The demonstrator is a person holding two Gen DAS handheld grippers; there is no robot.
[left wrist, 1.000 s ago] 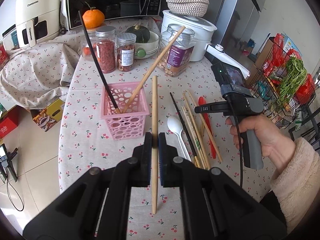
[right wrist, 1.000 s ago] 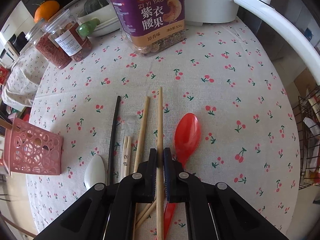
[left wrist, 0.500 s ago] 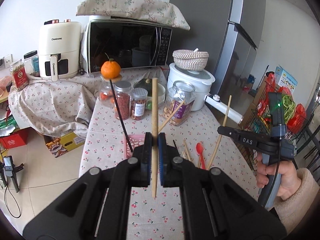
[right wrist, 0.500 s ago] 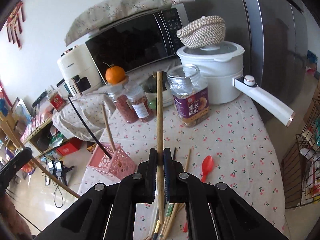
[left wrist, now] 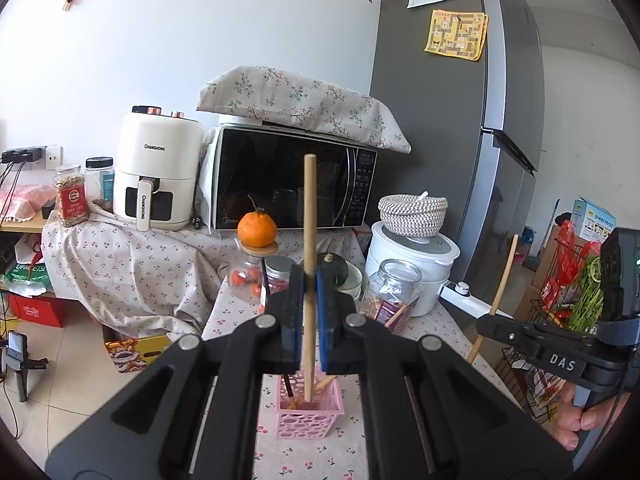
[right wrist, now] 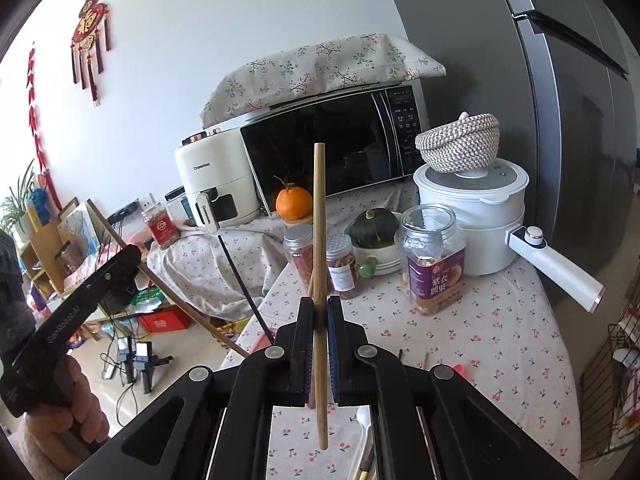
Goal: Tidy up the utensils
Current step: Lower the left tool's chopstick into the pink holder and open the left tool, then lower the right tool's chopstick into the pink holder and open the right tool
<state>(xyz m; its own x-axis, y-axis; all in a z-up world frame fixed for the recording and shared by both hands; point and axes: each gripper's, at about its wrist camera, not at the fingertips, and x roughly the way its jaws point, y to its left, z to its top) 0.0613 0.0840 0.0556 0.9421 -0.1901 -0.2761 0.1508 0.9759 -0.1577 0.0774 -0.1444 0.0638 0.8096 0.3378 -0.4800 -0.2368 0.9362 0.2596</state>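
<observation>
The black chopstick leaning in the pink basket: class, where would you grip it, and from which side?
Grip the black chopstick on its bare upper shaft, coming from above. It leans out of the pink basket, so the top stands free while its lower end sits among wooden sticks.

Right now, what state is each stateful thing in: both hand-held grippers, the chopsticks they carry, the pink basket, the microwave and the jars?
left hand-held gripper: shut on a wooden chopstick, held upright above the pink basket
right hand-held gripper: shut on a second wooden chopstick, upright
pink basket: upright, chopsticks inside
microwave: door closed, cloth-covered
cashew jar: lid off
</observation>
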